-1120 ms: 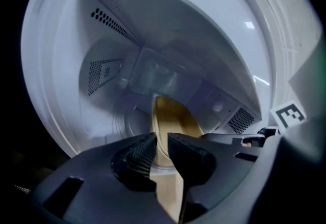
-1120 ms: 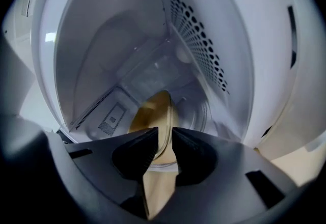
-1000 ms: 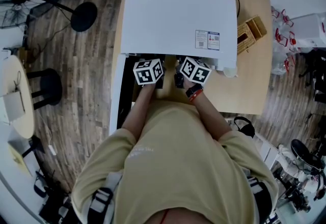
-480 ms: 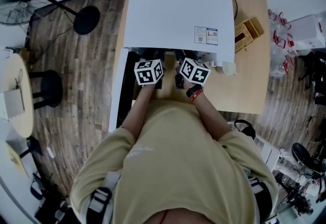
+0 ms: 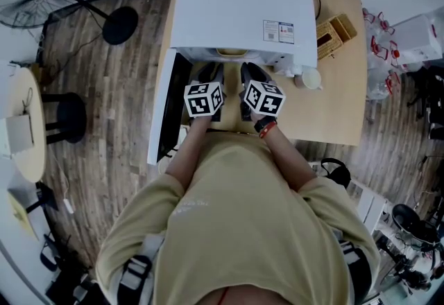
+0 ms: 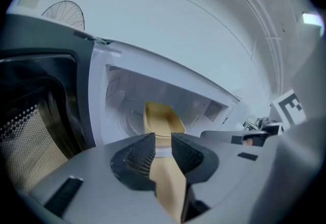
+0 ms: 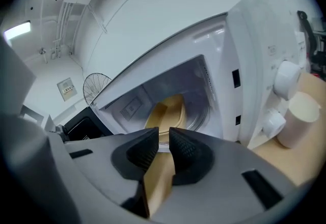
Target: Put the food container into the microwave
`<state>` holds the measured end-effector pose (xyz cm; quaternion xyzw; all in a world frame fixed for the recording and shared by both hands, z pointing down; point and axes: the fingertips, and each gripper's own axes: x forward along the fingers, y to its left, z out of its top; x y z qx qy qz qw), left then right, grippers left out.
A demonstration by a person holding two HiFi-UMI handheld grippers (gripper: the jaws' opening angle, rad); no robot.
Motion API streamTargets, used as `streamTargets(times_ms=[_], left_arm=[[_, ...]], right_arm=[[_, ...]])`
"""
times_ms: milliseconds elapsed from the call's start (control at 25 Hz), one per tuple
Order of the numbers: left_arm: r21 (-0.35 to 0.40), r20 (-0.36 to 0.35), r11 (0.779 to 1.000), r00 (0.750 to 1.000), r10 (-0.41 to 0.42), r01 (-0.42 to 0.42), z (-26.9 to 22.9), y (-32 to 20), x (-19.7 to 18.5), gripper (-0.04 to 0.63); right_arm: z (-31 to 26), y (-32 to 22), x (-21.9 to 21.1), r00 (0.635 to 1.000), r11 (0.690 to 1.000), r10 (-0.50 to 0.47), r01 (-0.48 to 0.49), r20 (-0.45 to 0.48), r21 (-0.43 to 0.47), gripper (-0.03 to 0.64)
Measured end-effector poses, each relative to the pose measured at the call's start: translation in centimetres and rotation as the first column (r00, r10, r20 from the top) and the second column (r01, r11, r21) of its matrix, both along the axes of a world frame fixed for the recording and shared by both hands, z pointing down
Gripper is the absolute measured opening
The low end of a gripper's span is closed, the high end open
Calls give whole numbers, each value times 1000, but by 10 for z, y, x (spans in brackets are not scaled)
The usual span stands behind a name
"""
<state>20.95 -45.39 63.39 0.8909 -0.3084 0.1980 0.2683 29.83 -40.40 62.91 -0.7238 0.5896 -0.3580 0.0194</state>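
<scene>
**Container at microwave opening, held by 2 grippers**

In the head view the white microwave [image 5: 239,16] stands on the wooden table [image 5: 340,99] at 12 o'clock from the person. Its door [image 5: 165,113] is swung open toward 9 o'clock.

The left gripper [image 5: 210,76] and right gripper [image 5: 251,76] sit side by side at the opening. Each is pinched on the near rim of the tan food container [image 5: 231,53].

In the left gripper view the pads [image 6: 140,156] clamp the tan wall. The container's far end reaches into the white cavity [image 6: 204,98].

The right gripper view shows the same clamp, with 2 knobs [image 7: 286,79] at 3 o'clock of the cavity. A pale cup [image 7: 301,116] stands on the table just beside the knob panel, at 4 o'clock.
</scene>
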Motion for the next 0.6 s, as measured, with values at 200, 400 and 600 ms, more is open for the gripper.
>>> streamTargets(times_ms=[200,400,600], left_arm=[[-1,-1,1000,1000,-3,3,0,22,-12,86],[-1,1,1000,1000,-11,11,-1,41,-24,61],[-3,-6,1000,1000,-13,13,-1,58,-32,43]], right_arm=[[2,19,-15,1000,1000,-15,15,-5,-5,64],[-1,37,-30,999,999,-46,46,-21,-8,44],[1,53,-37,997,998,-62,62,-34,-21,35]])
